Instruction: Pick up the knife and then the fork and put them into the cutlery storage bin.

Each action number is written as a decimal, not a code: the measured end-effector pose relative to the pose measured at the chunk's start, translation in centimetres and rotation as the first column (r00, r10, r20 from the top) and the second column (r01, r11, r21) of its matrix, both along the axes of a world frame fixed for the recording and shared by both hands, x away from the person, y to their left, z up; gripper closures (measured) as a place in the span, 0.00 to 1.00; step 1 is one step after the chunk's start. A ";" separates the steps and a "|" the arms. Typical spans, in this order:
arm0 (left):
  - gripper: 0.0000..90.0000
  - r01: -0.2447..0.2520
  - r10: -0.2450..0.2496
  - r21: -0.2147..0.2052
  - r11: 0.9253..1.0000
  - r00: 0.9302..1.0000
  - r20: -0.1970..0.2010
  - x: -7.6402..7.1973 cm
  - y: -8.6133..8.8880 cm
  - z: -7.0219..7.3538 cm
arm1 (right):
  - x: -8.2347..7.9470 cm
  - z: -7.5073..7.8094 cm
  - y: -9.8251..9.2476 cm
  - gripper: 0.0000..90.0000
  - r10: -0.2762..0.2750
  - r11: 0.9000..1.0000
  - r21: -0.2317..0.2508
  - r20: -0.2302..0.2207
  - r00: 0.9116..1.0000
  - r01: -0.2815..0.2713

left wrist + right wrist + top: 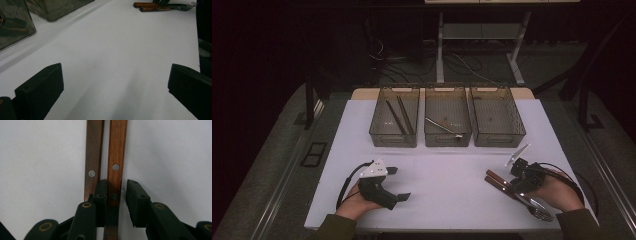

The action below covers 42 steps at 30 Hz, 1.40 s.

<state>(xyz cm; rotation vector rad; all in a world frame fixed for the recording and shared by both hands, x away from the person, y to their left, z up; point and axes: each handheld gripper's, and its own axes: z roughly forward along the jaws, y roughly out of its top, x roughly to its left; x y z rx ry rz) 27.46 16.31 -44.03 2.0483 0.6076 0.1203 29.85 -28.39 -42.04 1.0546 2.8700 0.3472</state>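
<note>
Straddling one wooden fork handle (115, 165), the right tool (117, 195) had one pad against that handle and the other just clear of it, not yet clamped. A second wooden handle (93, 160) lay just beside the first on the white table (447, 175), well short of the middle bin (447, 122). Nearer that bin's left side, the left tool (115, 82) sat wide apart and unloaded.
</note>
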 end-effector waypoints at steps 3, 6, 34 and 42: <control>0.00 0.000 0.000 -0.001 1.000 1.000 -0.002 0.0 -0.1 -0.1 | 0.2 0.0 0.3 0.79 0.007 1.000 -0.018 -0.016 1.000 -0.007; 0.00 -0.001 0.001 -0.001 1.000 1.000 -0.001 0.0 0.0 -0.1 | 0.5 0.0 0.6 0.85 0.029 0.998 -0.054 -0.023 0.999 -0.030; 0.00 0.002 -0.002 -0.001 1.000 1.000 0.000 0.0 0.0 0.0 | 1.1 0.6 -0.5 0.86 -0.013 1.000 0.014 -0.036 0.999 0.014; 0.00 0.001 -0.001 -0.002 1.000 1.000 0.000 0.0 0.0 0.0 | 1.3 1.4 -1.7 0.86 -0.039 0.994 0.099 0.006 0.999 0.038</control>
